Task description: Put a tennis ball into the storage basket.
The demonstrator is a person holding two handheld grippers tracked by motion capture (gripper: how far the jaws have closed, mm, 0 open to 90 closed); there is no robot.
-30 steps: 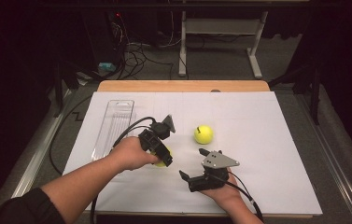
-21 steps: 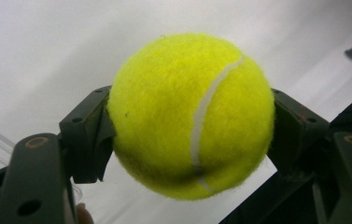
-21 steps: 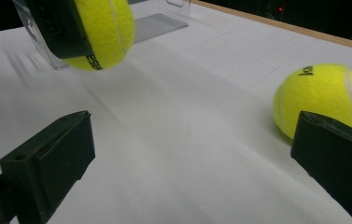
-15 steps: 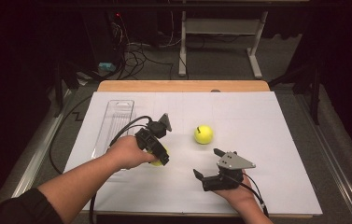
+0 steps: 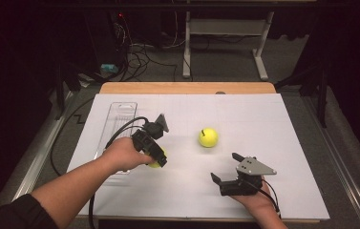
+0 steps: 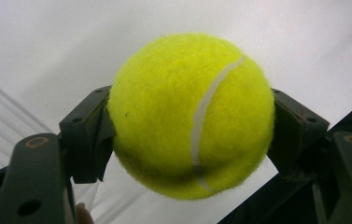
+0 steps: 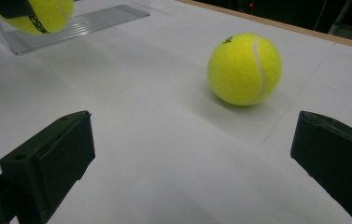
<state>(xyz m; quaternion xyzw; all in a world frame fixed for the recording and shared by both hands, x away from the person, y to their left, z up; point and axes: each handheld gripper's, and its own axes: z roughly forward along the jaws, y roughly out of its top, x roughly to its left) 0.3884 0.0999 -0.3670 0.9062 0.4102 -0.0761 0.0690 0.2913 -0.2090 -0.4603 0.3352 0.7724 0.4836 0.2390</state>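
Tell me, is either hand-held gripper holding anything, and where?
The left hand-held gripper clamps a tennis ball by its two opposite sides. The right hand-held gripper is open and holds nothing.

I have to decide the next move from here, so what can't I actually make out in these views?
- Held tennis ball: in the high view the left gripper and hand cover most of it.
- Print on that ball: cut off by the right gripper view's top edge.
- Clear tray: its near end lies under the left forearm, high view.

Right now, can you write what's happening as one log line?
left gripper: shut on tennis ball | right gripper: open, empty | second ball: on table | clear tray: empty
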